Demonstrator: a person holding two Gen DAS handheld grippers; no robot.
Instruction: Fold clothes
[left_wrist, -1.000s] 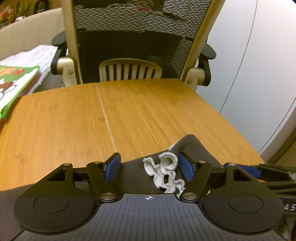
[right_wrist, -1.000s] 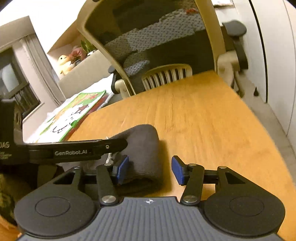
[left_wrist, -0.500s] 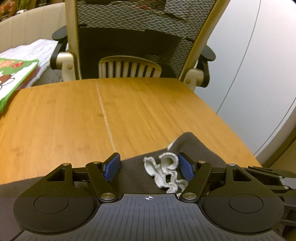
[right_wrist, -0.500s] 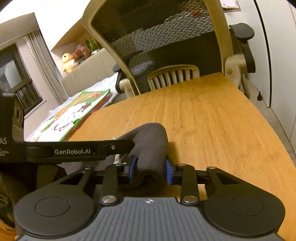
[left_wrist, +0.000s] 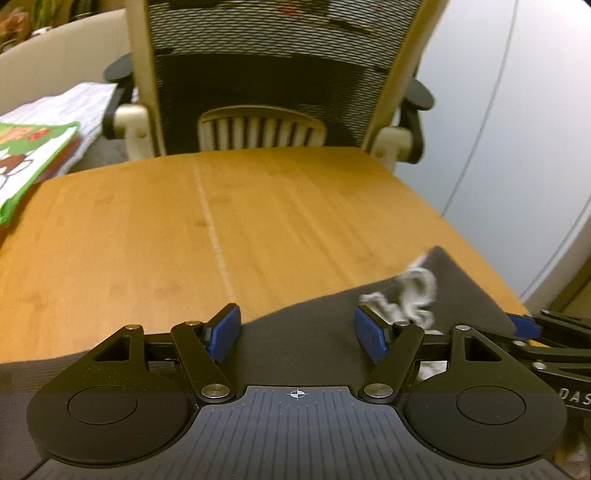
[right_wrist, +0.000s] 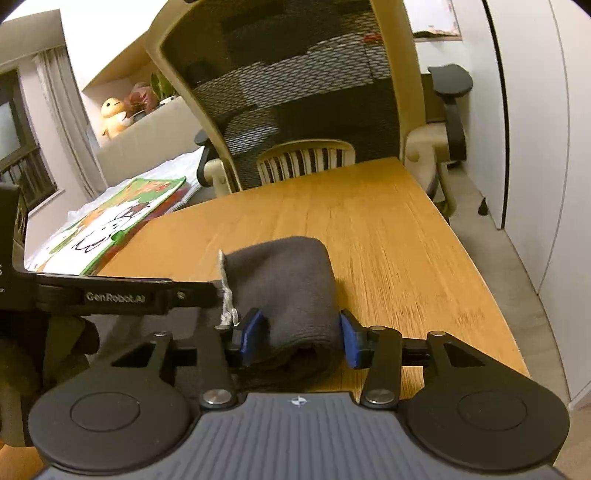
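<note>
A dark grey garment (left_wrist: 310, 332) with a white drawstring (left_wrist: 410, 295) lies at the near edge of the wooden table (left_wrist: 221, 221). My left gripper (left_wrist: 297, 334) is open just above it, the cloth lying between the blue pads. My right gripper (right_wrist: 299, 338) is shut on a bunched corner of the grey garment (right_wrist: 288, 280) and holds it a little above the table. The white drawstring (right_wrist: 225, 295) hangs at the bunch's left side. The left gripper's arm (right_wrist: 110, 295) shows to the left in the right wrist view.
A mesh-backed office chair (left_wrist: 273, 85) stands at the table's far edge. A green picture book (left_wrist: 26, 162) lies on white bedding to the left. A white wall and cabinet doors (right_wrist: 535, 147) run along the right side.
My right gripper closed on the bunched garment corner and lifted it. My left gripper stayed open and shifted left, so the drawstring now sits to its right.
</note>
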